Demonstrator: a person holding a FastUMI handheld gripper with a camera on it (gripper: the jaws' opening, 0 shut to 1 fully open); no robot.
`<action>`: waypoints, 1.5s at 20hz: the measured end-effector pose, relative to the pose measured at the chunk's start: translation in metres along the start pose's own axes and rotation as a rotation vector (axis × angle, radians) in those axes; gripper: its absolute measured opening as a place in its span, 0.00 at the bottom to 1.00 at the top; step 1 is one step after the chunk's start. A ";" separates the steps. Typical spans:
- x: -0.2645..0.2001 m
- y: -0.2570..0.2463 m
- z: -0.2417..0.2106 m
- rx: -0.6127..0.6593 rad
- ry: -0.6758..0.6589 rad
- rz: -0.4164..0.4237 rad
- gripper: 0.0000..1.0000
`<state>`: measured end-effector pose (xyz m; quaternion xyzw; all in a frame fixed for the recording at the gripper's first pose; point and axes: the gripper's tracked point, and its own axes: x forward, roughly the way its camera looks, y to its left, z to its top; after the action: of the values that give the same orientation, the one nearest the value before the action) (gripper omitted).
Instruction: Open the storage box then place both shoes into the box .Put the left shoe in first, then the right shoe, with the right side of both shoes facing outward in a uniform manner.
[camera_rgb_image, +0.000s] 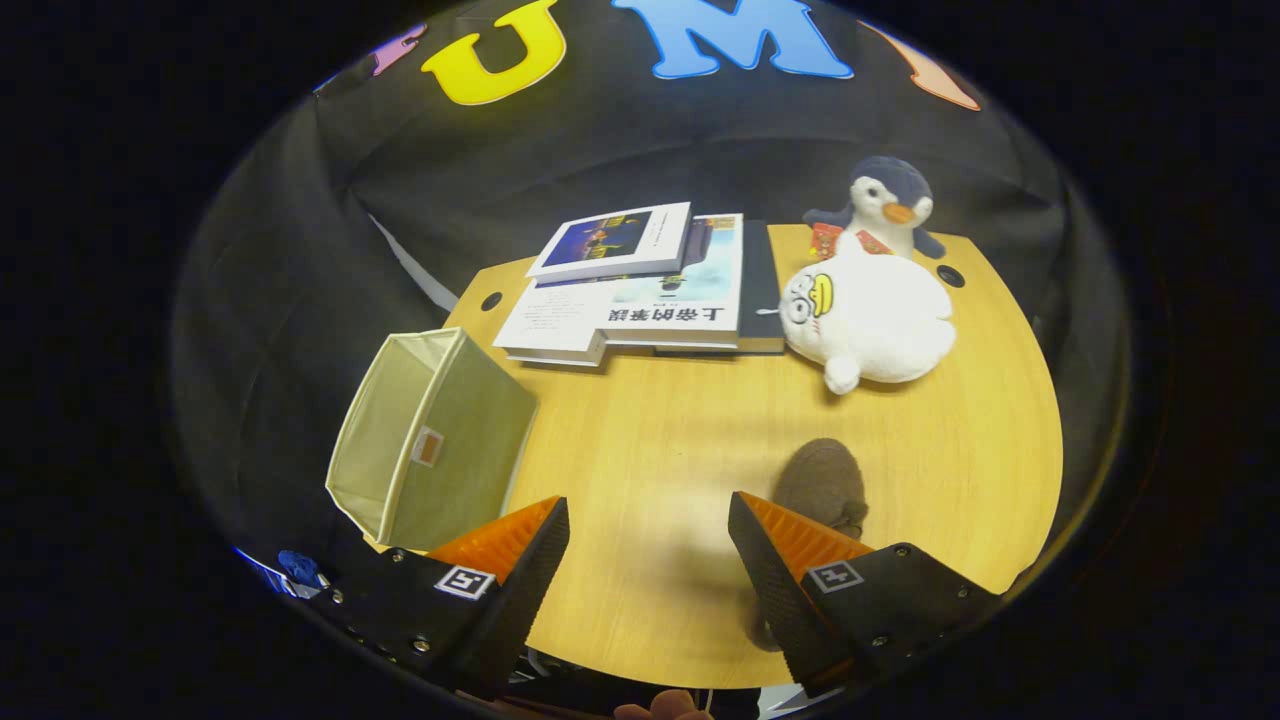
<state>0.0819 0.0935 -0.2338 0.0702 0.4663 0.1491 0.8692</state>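
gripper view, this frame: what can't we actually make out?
- Shoe, just beyond the right finger: that finger covers its near end, so left or right shoe is unclear.
- Box, beside the left finger: tipped, opening facing away from the table; its inside is mostly out of sight.
- Books: lower ones covered by the upper ones.
- Penguin: lower body behind the white plush.
- Tool: open, holding nothing.
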 end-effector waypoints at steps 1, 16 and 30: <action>0.000 -0.006 -0.001 0.008 -0.007 -0.010 0.98; 0.015 -0.131 -0.092 0.019 0.174 -0.230 0.98; 0.055 -0.158 -0.082 -0.042 0.252 -0.290 0.24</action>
<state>0.0728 -0.0392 -0.3637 -0.0350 0.5735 0.0395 0.8175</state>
